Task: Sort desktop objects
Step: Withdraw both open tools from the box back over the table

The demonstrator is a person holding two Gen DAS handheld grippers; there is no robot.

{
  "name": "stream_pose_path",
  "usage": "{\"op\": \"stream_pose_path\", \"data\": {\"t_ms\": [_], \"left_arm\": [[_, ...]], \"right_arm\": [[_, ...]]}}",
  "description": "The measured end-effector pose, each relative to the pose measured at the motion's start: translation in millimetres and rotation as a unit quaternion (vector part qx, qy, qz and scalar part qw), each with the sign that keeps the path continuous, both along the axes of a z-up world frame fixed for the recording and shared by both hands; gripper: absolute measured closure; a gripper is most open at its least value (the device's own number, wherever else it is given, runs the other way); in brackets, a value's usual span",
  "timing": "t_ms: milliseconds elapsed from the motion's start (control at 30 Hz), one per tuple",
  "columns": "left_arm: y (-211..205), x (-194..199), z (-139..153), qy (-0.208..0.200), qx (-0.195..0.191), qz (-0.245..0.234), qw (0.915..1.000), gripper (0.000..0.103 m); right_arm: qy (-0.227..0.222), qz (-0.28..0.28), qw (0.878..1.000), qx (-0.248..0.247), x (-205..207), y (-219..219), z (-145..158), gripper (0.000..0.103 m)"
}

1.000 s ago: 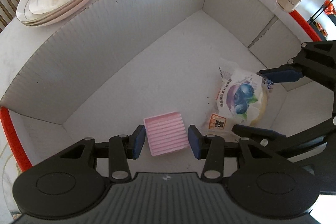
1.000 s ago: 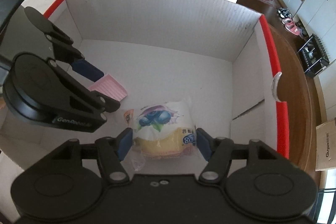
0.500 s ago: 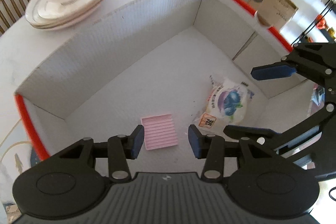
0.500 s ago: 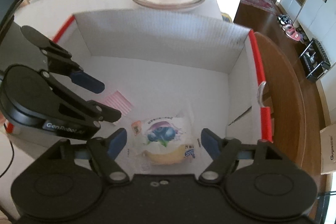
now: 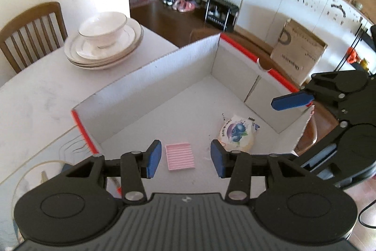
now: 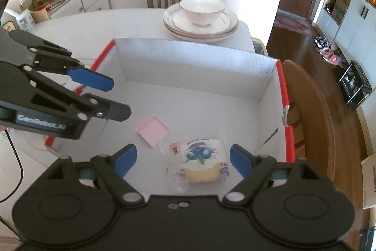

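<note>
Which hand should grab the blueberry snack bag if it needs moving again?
Probably the right. The right gripper hangs open straight above the blueberry snack bag in the white box, jaws either side. The left gripper is open too, but lined up over the pink pad.

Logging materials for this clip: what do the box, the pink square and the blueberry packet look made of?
Box: white corrugated cardboard, judging by fluted walls, with red edge trim. Pink square: ridged and matte, possibly plastic or foam; unclear. Blueberry packet: glossy printed plastic film, clear and crinkled at its ends, around something yellow.
</note>
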State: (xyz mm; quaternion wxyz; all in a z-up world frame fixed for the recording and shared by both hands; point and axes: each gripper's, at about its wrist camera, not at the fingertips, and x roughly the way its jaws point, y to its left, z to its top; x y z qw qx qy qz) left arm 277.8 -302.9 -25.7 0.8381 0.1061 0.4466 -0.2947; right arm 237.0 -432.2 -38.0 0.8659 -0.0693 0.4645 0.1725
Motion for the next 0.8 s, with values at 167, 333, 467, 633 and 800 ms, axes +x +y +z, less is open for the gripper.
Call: {"op": "stream_pose_path", "data": {"t_ms": [167,333,467,633,800], "left_arm": [[17.9,-20.5,15.4,-0.030,-0.017,0.010,0.9993,0.059],[38.7,-37.1,27.1,-0.053,-0.040,0.027,0.9974,0.054],[54.5,-51.3,33.2,-0.073,-0.046,0.033,0.9957,0.050],[71.4,-64.2,36.2,-0.083,-0.058,0.037,0.9942,0.043],[91.4,-78.0,37.6,-0.097,-0.064,0.036,0.9926,0.039]], "right_arm": [[-0.030,0.003,1.000,0.006,-15.6,5.3,10.3,0.011],[-0.059,-0.003,0.998,0.018,-32.2,11.4,18.6,0.007],[-0.072,-0.008,0.997,0.033,-40.6,17.5,21.9,0.004],[-0.078,-0.028,0.994,0.068,-49.6,24.8,25.6,0.001],[-0.084,-0.038,0.992,0.087,-57.8,38.9,28.9,0.000]]}}
